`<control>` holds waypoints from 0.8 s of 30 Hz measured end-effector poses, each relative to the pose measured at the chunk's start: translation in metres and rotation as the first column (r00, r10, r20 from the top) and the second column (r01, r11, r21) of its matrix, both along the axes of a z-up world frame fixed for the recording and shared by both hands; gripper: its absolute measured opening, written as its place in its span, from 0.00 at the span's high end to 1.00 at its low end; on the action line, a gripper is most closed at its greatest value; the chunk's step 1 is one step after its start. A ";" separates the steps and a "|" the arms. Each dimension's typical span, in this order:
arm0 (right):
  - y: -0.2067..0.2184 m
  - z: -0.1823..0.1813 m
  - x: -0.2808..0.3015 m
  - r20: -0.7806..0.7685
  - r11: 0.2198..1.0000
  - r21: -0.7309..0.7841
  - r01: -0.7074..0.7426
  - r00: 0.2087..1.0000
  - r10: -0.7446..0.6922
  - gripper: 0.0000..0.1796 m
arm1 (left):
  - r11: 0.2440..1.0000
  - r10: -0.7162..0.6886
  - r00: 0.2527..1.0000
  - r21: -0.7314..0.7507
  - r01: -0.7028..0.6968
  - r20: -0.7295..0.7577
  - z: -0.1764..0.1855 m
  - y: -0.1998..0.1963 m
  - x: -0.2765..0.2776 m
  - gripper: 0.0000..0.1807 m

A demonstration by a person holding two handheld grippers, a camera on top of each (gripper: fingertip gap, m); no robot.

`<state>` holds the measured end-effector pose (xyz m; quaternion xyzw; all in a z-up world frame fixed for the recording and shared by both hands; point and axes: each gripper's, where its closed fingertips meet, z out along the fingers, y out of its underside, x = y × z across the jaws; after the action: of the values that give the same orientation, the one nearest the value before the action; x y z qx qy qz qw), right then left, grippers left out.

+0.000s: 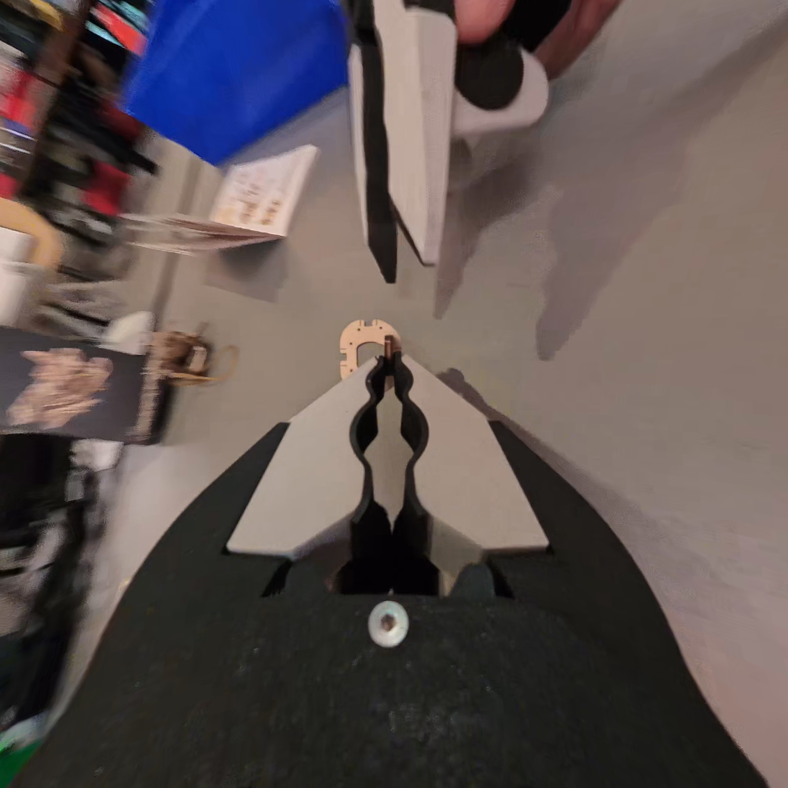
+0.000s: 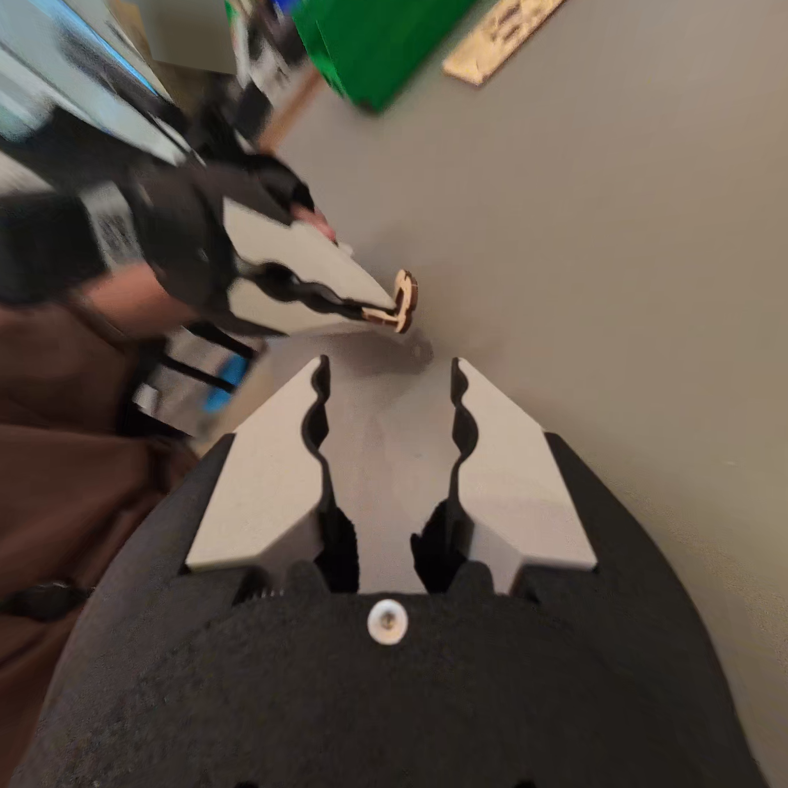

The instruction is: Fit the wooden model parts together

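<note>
Grey table (image 1: 597, 383) under everything, cluttered blurred shelves and a blue bin (image 1: 239, 72) at the far left, a folded instruction sheet (image 1: 260, 200) lying nearby. Left hand-held gripper (image 1: 387, 362) is pressed together, pinching a small wooden piece (image 1: 362, 343), a notched ring-like plate with a second bit joined at an angle, held just off the table; the right wrist view shows the same piece (image 2: 403, 305) sticking out past the tips. Right hand-held gripper (image 2: 390, 369) is spread wide and holds nothing, hovering near the piece but apart from it. A green bin (image 2: 362, 51) and a wooden sheet (image 2: 503, 38) sit far off. Judgement: next is probably taking hold of the free edge, so keep the left pinch firm, bring the right in square, close on flat wood, not the thin notches, which could snap.
</note>
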<state>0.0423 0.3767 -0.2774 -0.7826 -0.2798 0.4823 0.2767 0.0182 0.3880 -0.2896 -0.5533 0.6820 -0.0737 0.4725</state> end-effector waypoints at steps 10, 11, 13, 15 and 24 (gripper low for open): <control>-0.006 0.022 -0.026 -0.103 0.932 0.362 -0.021 0.993 0.062 0.75 | 0.896 -0.019 0.985 0.439 -0.059 0.170 0.027 -0.012 0.008 0.99; -0.006 0.022 -0.027 -0.103 0.929 0.370 -0.026 0.992 0.068 0.77 | 0.879 -0.026 0.985 0.473 -0.059 0.171 0.029 -0.014 0.009 0.99; -0.009 0.025 -0.028 -0.110 0.922 0.384 -0.043 0.990 0.092 0.81 | 0.848 -0.021 0.986 0.525 -0.069 0.165 0.032 -0.016 0.011 0.99; -0.010 0.025 -0.029 -0.099 0.913 0.404 -0.053 0.990 0.101 0.83 | 0.814 -0.008 0.989 0.575 -0.081 0.151 0.033 -0.014 0.010 0.99; -0.012 0.022 -0.028 -0.036 0.894 0.441 -0.076 0.994 0.102 0.88 | 0.794 0.030 0.993 0.601 -0.095 0.118 0.030 -0.014 0.008 1.00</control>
<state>0.0143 0.3651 -0.2553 -0.6724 -0.4085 0.4414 0.4314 0.0267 0.3736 -0.2595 -0.3910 0.6259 0.1354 0.6611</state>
